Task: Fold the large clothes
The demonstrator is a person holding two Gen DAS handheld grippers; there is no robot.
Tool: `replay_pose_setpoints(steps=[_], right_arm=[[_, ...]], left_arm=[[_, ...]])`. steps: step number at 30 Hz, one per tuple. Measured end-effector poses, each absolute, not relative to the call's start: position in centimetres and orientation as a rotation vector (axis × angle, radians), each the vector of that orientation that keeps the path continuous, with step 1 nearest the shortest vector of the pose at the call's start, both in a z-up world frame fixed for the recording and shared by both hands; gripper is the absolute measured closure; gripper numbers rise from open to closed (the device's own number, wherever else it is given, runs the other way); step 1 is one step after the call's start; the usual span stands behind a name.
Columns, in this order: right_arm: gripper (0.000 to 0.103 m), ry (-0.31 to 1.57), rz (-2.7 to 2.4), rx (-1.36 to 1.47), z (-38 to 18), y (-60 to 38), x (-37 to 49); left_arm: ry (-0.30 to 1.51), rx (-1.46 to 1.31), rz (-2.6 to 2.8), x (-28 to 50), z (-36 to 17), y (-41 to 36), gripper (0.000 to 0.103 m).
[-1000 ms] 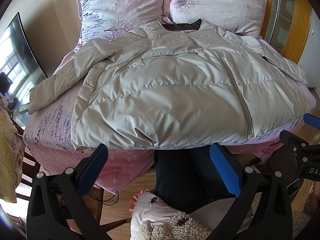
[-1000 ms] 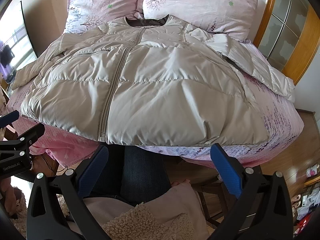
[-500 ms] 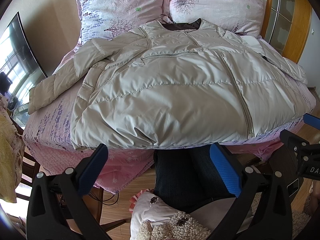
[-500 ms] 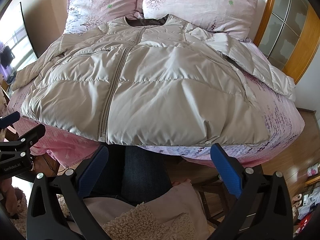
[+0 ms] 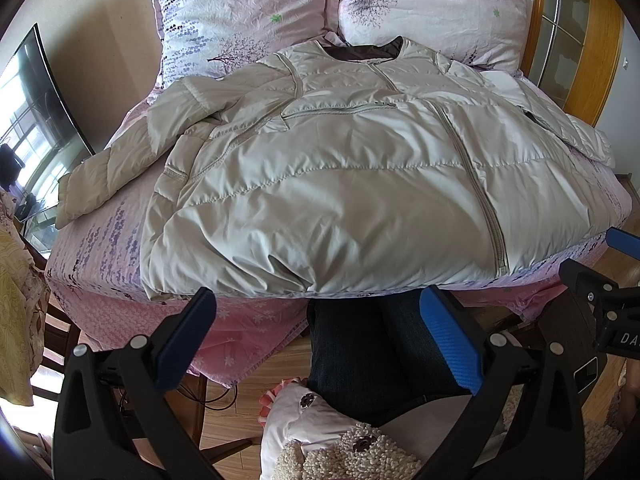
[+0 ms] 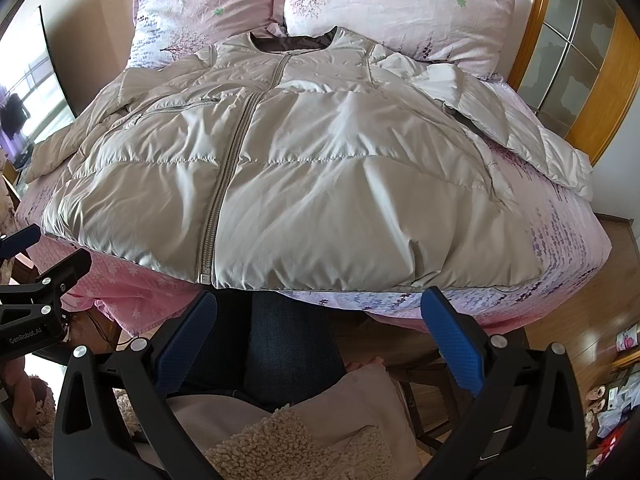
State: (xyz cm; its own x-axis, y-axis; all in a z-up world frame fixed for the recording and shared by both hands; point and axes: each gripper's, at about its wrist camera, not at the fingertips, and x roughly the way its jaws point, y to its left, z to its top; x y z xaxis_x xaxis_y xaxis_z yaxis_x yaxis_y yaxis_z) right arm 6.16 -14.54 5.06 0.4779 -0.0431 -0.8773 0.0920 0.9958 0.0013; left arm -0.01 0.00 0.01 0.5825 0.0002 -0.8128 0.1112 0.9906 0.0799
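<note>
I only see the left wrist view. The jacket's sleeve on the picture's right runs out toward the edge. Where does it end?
Observer: The right wrist view shows that sleeve ending on the bed, with its cuff close to the side edge.
Operator: I see just a blue tip of the other tool. What is it doing?
Observer: The right gripper has its jaws wide open and empty, just short of the jacket hem.
Operator: Is there anything on the floor on that side?
Observer: Yes, there's small clutter on the wood floor at the far right.
</note>
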Motion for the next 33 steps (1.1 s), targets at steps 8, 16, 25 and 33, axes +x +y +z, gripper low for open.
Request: replay_pose_setpoints(steps=[8, 16, 25, 33], right_arm=[[0.001, 1.070, -0.082, 0.052, 5.04, -14.55, 6.17], [0.001, 1.070, -0.081, 0.052, 5.05, -14.53, 6.15], [0.001, 1.071, -0.083, 0.052, 5.03, -14.54, 6.20], [0.001, 1.071, -0.079, 0.067, 4.87, -14.69, 6.24]], left_arm=[[0.948, 0.127, -0.066, -0.01, 0.00, 0.00, 0.002], [0.948, 0.126, -0.065, -0.01, 0.00, 0.00, 0.002], [0.949, 0.126, -0.066, -0.01, 0.00, 0.00, 0.002], [0.949, 0.116, -0.071, -0.16, -0.16, -0.18, 0.002]])
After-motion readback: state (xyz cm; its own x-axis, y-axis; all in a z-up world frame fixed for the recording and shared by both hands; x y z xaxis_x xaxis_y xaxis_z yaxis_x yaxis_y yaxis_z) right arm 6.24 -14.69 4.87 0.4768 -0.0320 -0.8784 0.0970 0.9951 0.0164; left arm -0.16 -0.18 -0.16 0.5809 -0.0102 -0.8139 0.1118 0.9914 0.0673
